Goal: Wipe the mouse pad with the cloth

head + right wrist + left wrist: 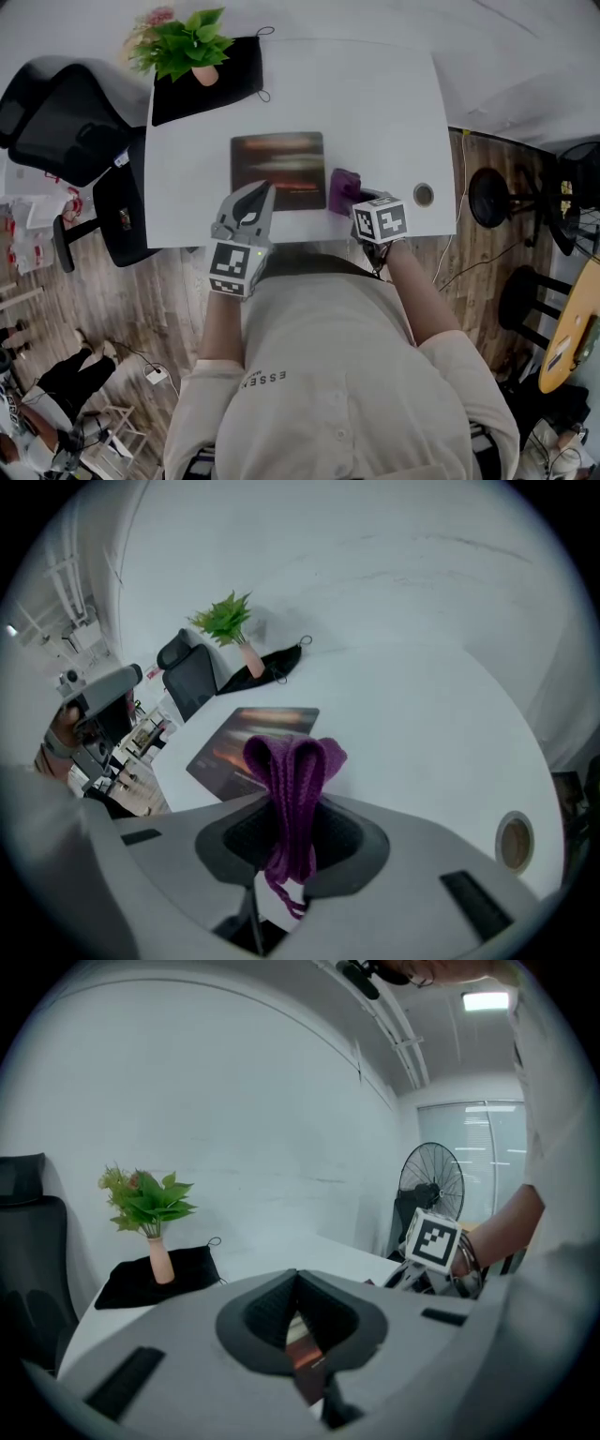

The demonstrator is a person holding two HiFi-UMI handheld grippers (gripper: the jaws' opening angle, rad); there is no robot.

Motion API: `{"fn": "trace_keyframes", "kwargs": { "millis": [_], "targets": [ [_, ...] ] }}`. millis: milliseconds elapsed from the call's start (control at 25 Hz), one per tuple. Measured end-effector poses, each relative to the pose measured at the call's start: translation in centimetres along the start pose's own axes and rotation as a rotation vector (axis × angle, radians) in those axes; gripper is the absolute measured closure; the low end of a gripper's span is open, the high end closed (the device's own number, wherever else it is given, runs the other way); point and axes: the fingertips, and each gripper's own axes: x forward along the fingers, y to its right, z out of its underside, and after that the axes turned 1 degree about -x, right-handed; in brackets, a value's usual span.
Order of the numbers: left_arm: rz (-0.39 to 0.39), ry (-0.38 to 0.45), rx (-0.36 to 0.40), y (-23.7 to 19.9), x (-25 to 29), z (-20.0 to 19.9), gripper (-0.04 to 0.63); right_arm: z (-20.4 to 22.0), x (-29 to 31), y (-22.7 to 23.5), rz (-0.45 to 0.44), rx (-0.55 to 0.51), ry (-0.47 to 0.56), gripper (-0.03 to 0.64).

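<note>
White tabletop (375, 103) carries the dark mouse pad (278, 171) centrally, with a potted plant (187, 47) on a black mat (234, 80) at 11 o'clock. The right gripper (292, 832) pinches the purple cloth (291, 771) at the pad's 3 o'clock edge. The left gripper (298, 1279), jaws pressed together on nothing, hovers at 7 o'clock. A black chair (56, 112) stands on the wood-plank floor (169, 291) at 9 o'clock.

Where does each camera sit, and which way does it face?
Head view: above the person, facing down on white table, mouse pad, left gripper, right gripper; torso and forearms show.
Left gripper view: on the left gripper, facing the plant; right forearm shows.
Right gripper view: on the right gripper, shut on the purple cloth, facing the mouse pad.
All share the plant.
</note>
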Motion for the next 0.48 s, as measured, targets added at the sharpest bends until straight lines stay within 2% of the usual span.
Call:
{"fn": "trace_keyframes", "kwargs": {
  "millis": [160,480],
  "targets": [
    [-0.010,0.013,0.027,-1.0,-0.4,-1.1,0.594,-4.1,-1.7,-1.4,-0.006,-0.030,0.146,0.523],
    [-0.027,0.075,0.085,-5.1,-2.2,-4.9,0.594,-12.6,-5.1,-5.1,0.054,-0.173,0.399,0.523]
  ]
}}
